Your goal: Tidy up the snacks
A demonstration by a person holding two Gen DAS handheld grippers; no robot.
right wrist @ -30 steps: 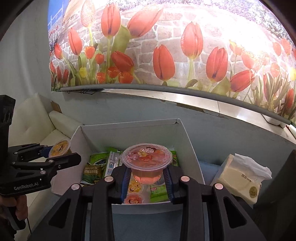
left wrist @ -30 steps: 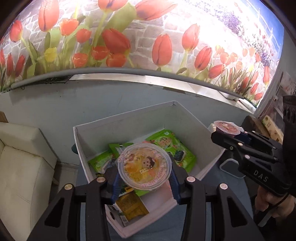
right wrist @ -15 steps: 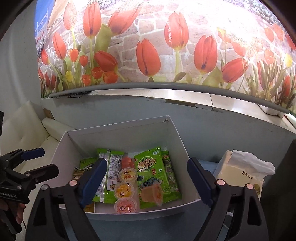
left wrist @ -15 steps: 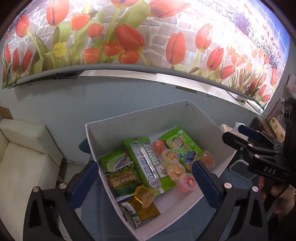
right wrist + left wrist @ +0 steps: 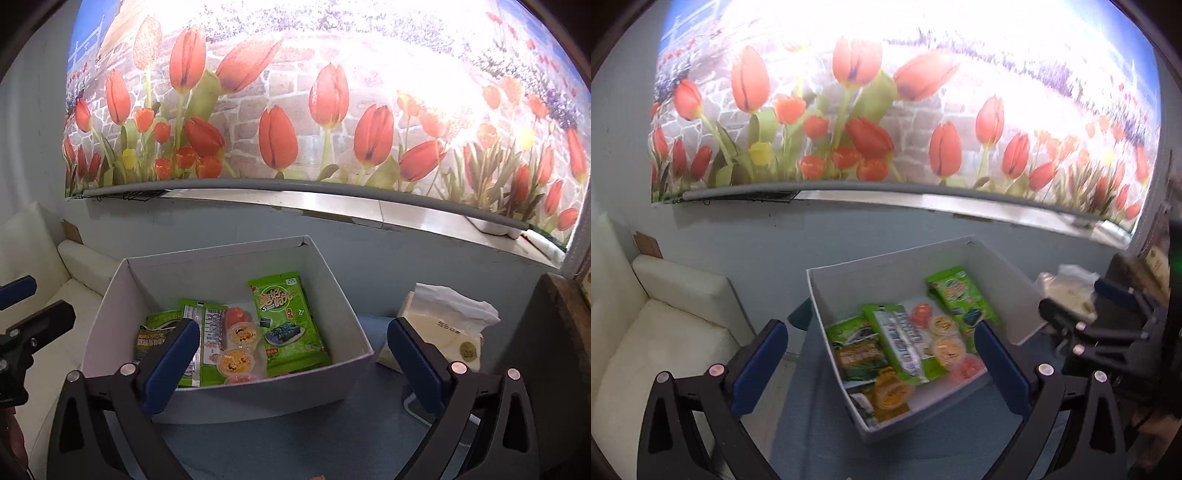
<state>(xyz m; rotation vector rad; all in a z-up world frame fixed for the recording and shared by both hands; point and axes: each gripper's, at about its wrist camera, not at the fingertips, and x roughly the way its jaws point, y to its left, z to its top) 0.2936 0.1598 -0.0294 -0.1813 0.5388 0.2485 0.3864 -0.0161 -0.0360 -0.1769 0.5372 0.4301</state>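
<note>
A white box (image 5: 886, 271) (image 5: 207, 400) on a blue table holds green snack packets (image 5: 960, 295) (image 5: 288, 321) and several small jelly cups (image 5: 947, 347) (image 5: 236, 360). An orange jelly cup (image 5: 892, 391) lies on its side at the box's near corner. My left gripper (image 5: 882, 358) is open and empty, above and in front of the box. My right gripper (image 5: 291, 354) is open and empty, in front of the box's near wall. Each gripper shows at the edge of the other's view, the right one (image 5: 1108, 328) and the left one (image 5: 22, 332).
A tissue pack (image 5: 443, 325) (image 5: 1067, 291) stands right of the box. A white sofa (image 5: 646, 332) (image 5: 74, 269) is on the left. A grey wall with a tulip mural (image 5: 295, 110) rises behind the box.
Both grippers held jelly cups over the box a second ago, opened and dropped them in. Both have since drawn back and up from the box.
</note>
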